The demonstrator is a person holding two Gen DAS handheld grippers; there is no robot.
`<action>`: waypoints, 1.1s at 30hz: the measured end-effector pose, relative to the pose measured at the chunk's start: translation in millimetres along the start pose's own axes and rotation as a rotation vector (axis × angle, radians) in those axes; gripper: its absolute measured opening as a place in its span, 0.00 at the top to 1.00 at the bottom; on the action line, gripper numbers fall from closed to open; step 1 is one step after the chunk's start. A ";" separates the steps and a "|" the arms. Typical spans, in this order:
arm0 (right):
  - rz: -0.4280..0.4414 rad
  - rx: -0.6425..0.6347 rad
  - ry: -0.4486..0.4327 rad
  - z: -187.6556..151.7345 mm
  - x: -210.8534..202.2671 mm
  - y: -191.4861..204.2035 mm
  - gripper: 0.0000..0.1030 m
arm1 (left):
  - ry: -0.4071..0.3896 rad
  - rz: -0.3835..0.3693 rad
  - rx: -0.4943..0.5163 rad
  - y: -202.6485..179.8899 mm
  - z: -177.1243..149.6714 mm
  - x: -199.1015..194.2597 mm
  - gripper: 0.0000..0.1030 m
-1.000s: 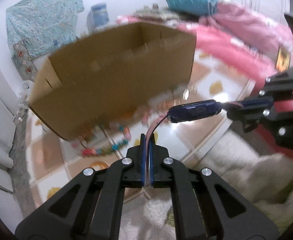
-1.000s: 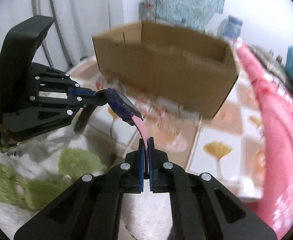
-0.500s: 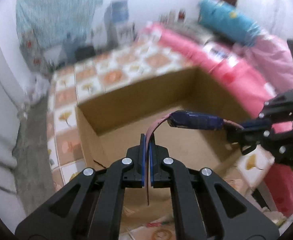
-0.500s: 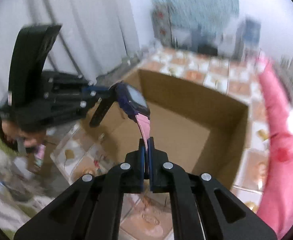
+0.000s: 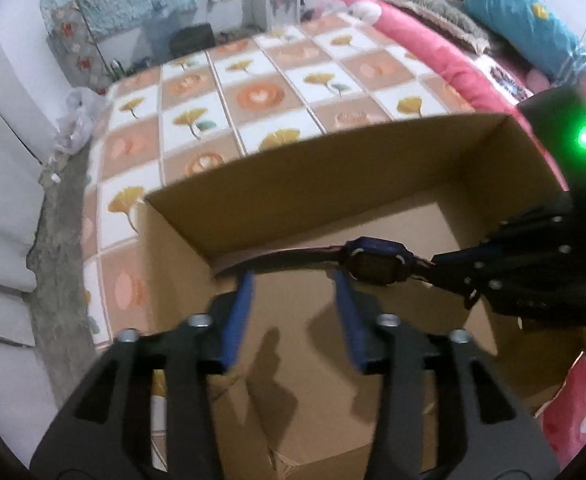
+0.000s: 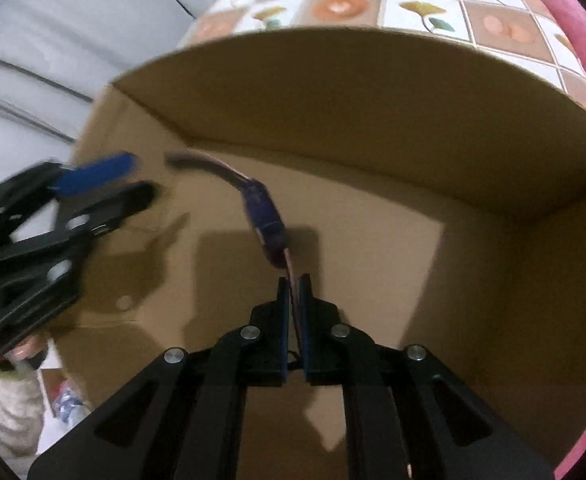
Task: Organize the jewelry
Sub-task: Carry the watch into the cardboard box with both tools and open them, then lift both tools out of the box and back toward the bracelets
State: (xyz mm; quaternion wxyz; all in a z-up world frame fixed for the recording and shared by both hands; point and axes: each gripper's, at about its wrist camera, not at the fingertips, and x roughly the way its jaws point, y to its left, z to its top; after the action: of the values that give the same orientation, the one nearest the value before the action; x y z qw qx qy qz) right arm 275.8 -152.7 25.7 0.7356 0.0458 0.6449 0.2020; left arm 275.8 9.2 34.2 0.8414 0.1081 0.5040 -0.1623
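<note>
Your right hand-held gripper (image 6: 292, 284) pinches one pink strap end of the watch (image 5: 377, 266), so the blue case hangs out over the open cardboard box (image 5: 333, 168); holding by the strap end keeps the case clear of the jaws and lets it be lowered to the box floor. The watch is inside the box mouth, above the bare cardboard bottom, not yet resting on it as far as the views show. Your left hand-held gripper (image 5: 293, 292) stands wide, its blue pads (image 5: 239, 312) spread to either side of the free strap, which passes just beyond the tips without being touched. The box sits on the tiled floor (image 5: 229, 92) beside the pink bed (image 5: 433, 52).

Compared with half a second ago, the left jaws, then closed on the other strap end, have parted and released it, so the watch now depends on the right grip alone. Both cameras have tipped further down into the box, and its walls fill more of each view. The likely next step is release from the right side.
</note>
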 end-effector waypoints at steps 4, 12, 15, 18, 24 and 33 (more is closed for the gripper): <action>-0.131 -0.055 -0.082 -0.2 -11.4 12.4 0.68 | -0.055 -0.005 -0.023 7.9 -6.5 -17.4 0.47; -0.257 -0.118 -0.266 -14.1 -55.1 24.3 0.62 | -0.172 -0.015 -0.091 27.0 -37.4 -63.5 0.30; -0.237 -0.106 -0.333 -25.0 -76.0 20.1 0.62 | -0.236 -0.046 -0.129 35.5 -59.5 -87.0 0.22; -0.190 -0.084 -0.401 -39.4 -95.8 21.0 0.61 | -0.297 -0.077 -0.179 44.5 -88.6 -104.8 0.19; -0.045 -0.074 -0.542 -98.8 -133.0 39.7 0.56 | -0.317 -0.122 -0.263 49.7 -147.0 -114.6 0.17; 0.045 -0.175 -0.599 -215.7 -111.4 86.7 0.27 | -0.172 -0.056 -0.178 -4.3 -221.0 -82.0 0.16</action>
State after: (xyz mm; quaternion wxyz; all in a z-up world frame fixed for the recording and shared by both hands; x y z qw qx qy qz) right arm 36.9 -154.8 122.4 0.8895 0.0540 0.3783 0.2506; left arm 58.5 95.1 2.9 0.8829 0.0047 0.4452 -0.1490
